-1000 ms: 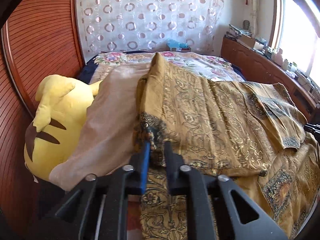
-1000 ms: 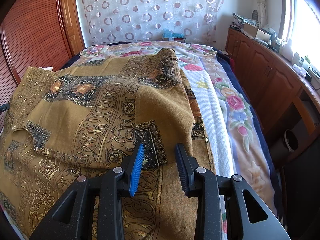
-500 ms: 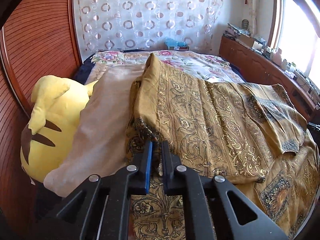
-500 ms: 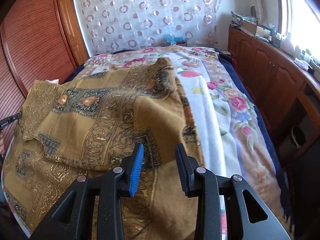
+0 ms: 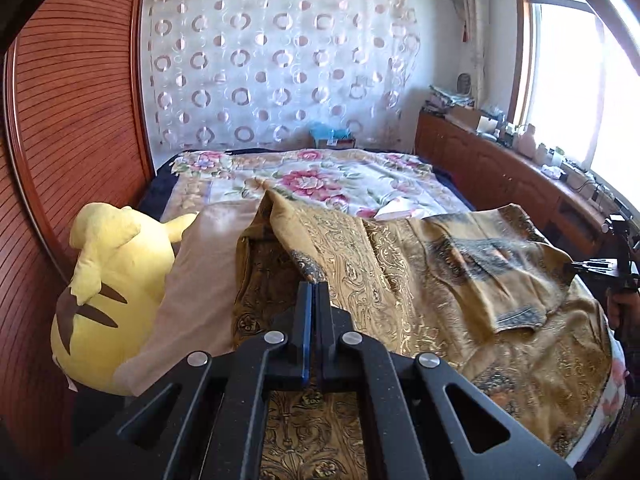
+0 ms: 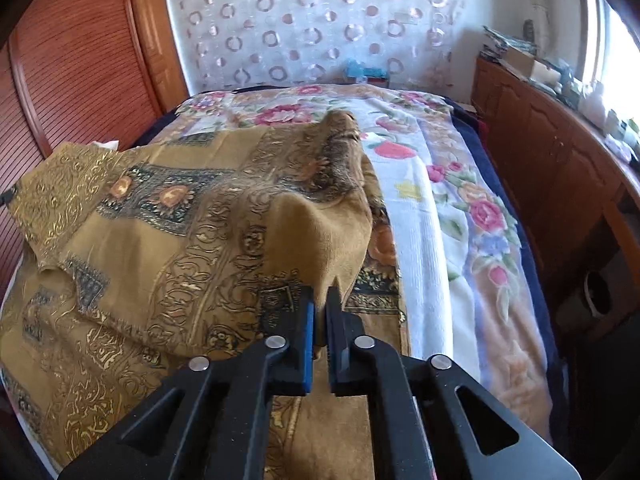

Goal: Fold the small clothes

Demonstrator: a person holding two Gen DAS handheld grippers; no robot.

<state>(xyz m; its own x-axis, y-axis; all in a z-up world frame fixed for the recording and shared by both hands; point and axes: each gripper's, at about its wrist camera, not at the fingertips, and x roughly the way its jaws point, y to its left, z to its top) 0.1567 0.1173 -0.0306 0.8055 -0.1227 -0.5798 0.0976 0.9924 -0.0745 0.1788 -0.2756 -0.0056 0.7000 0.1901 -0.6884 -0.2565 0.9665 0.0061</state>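
Brown-gold patterned garment (image 5: 420, 280) lies spread across the near part of the bed, over a floral bedspread (image 5: 320, 176), partly folded onto itself. Left gripper (image 5: 315, 286): jaws pressed together, pinching a dark-trimmed corner of the garment at its left edge; the cloth rises in a ridge from the tips toward the far end of the bed. Right gripper (image 6: 320, 300): jaws closed on the plain mustard reverse of a turned-over flap at the garment's right edge, cloth visibly caught between the blue pads (image 6: 308, 328). A yellow plush toy (image 5: 108, 292) sits at the left of the bed, against the wooden slatted wall panel (image 5: 72, 112), touching a beige cloth (image 5: 200, 280) that lies beside the garment.
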